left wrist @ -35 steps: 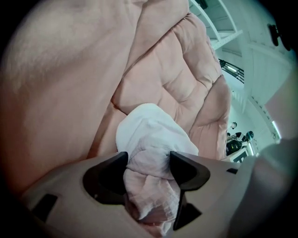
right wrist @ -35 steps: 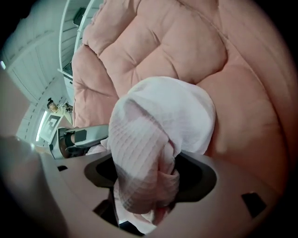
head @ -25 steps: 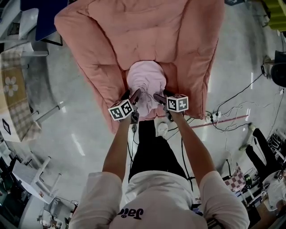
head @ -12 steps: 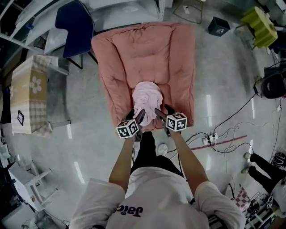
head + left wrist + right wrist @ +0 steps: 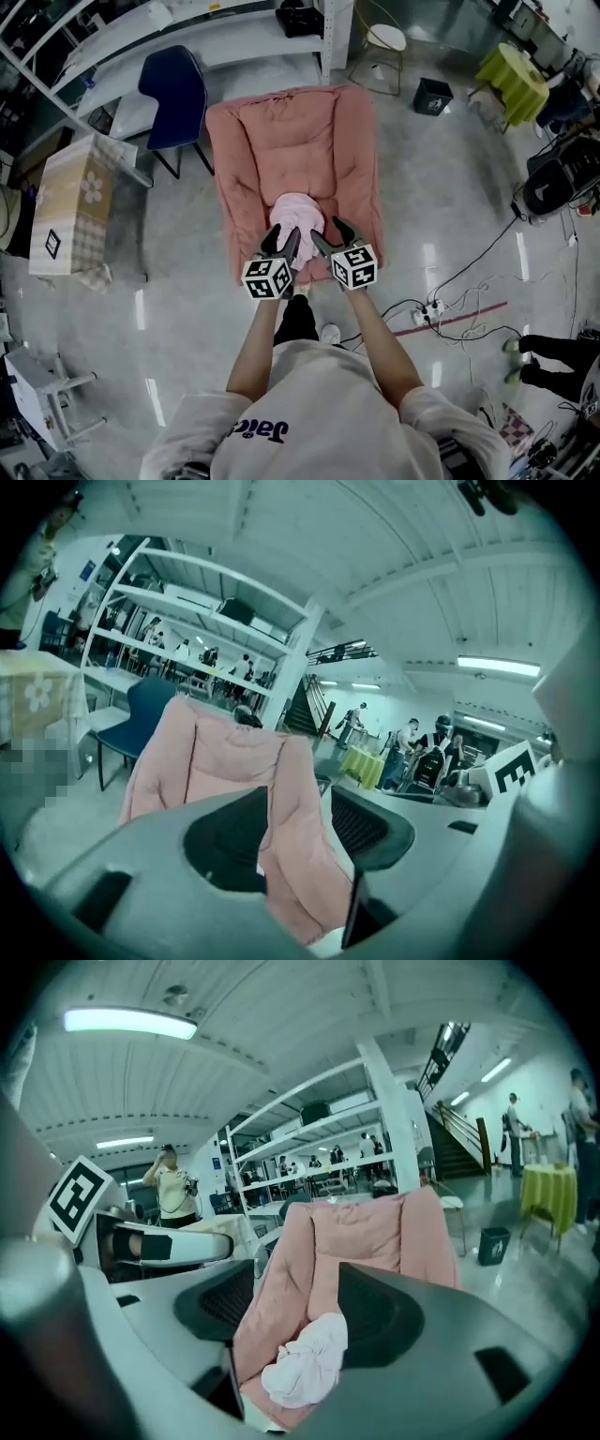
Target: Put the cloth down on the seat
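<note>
Lying crumpled on one pink seat [image 5: 281,141] is one cloth [image 5: 298,212].

A glossy grey floor [image 5: 169,309] carries streaks of reflected light. On it a dark blue chair [image 5: 176,94] stands against a white shelving rack [image 5: 234,42]. Left of the chair sits a box draped in checked, flower-printed fabric [image 5: 70,202]. Well to the chair's right are a round white stool [image 5: 385,39], a black bin [image 5: 432,96] and, farther off, a yellow-green covered table [image 5: 514,80]. Tube lights [image 5: 129,1022] glow under a white ribbed ceiling [image 5: 281,1016].
</note>
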The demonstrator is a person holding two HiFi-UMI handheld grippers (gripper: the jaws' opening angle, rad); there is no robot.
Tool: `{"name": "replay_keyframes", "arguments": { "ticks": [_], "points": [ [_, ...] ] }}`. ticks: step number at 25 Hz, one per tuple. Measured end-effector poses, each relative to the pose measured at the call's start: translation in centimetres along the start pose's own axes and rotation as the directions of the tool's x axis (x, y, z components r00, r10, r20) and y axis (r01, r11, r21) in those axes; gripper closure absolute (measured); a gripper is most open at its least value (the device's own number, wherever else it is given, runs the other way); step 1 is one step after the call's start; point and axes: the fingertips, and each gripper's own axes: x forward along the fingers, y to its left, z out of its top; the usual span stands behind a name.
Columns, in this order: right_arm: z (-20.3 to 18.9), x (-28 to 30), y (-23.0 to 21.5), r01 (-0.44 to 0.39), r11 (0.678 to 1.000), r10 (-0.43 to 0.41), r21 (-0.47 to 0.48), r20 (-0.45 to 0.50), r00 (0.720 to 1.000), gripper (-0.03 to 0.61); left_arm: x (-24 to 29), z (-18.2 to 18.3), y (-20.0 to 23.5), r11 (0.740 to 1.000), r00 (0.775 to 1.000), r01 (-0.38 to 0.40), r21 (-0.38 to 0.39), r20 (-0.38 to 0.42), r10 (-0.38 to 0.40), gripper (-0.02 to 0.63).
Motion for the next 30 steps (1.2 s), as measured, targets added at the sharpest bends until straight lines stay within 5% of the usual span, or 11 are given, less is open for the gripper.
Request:
{"name": "replay_keyframes", "arguments": {
  "ticks": [7,16,23,30],
  "points": [
    [6.6,-6.0,3.1,0.057,0.993,-0.038,-0.101,0.187,0.982,0.425,-4.9,4.4,-4.4,0.992,0.990,-0.007,0.129,0.141,-0.012,0.461],
    [11.0,-12.0,6.2,0.102,0.984,-0.049,-0.146,0.330,0.943,0.508,-10.0,7.9,-8.8,0.970,0.963,-0.073,0.233,0.270,0.007,0.563],
    [11.3,-14.2,7.9,0.110,0.982,-0.054,-0.151,0.334,0.941,0.557,-12.6,8.5,-10.3,0.957,0.952,-0.114,0.268,0.304,0.028,0.598],
    [10.2,-16.4,7.5,0.205,0.960,-0.141,-0.191,0.303,0.943,0.566,-14.2,8.7,-11.8,0.954,0.940,-0.138,0.267,0.338,0.042,0.598]
  ]
}}
